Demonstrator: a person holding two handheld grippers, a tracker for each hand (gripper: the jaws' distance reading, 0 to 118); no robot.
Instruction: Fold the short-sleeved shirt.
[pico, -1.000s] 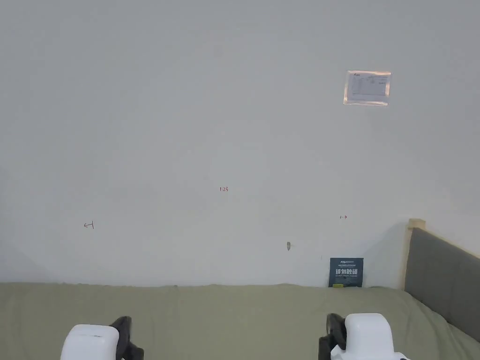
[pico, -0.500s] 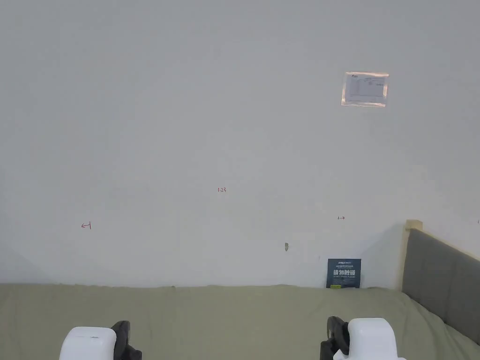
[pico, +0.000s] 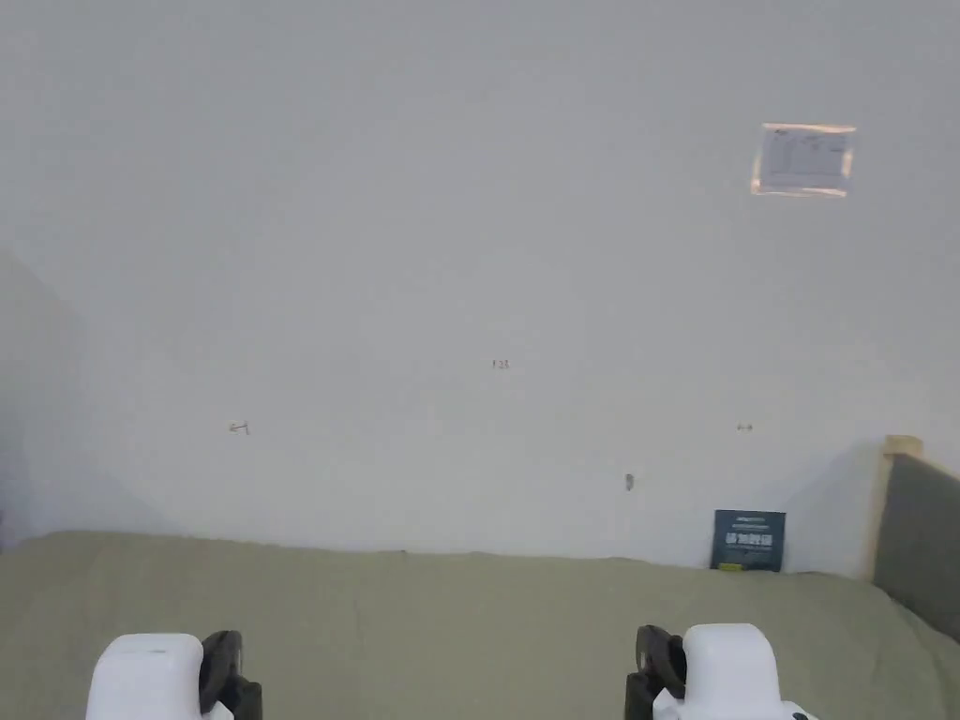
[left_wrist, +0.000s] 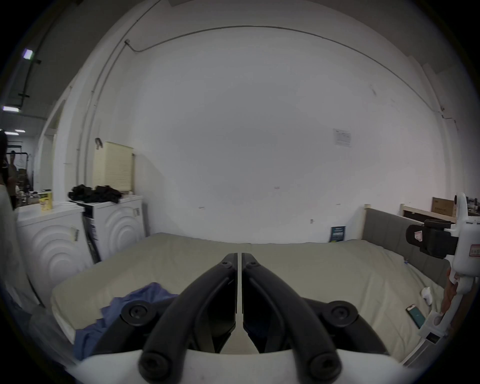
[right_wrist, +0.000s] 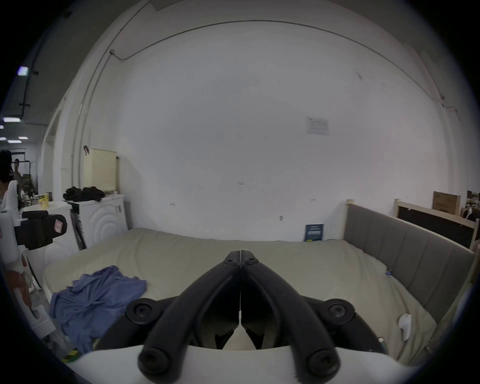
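A crumpled blue shirt (right_wrist: 96, 296) lies on the near left part of the bed (right_wrist: 285, 262), also seen as blue shirt (left_wrist: 124, 311) partly hidden behind my left gripper. My left gripper (left_wrist: 239, 257) is shut with nothing between its jaws, held above the bed. My right gripper (right_wrist: 241, 254) is likewise shut and empty, to the right of the shirt and apart from it. In the head view the white tops of the left gripper (pico: 173, 677) and the right gripper (pico: 717, 670) stick up at the bottom edge.
The olive-covered bed (pico: 450, 609) meets a white wall. A grey headboard (right_wrist: 405, 259) runs along its right side. White washing machines (left_wrist: 78, 233) stand to the left. A phone (left_wrist: 415, 315) and a small white object (right_wrist: 405, 328) lie near the bed's right edge. A dark card (pico: 747, 541) leans on the wall.
The head camera has turned left, so the wall marks and the headboard sit further right. Both grippers stay low at the bottom edge, jaws unchanged.
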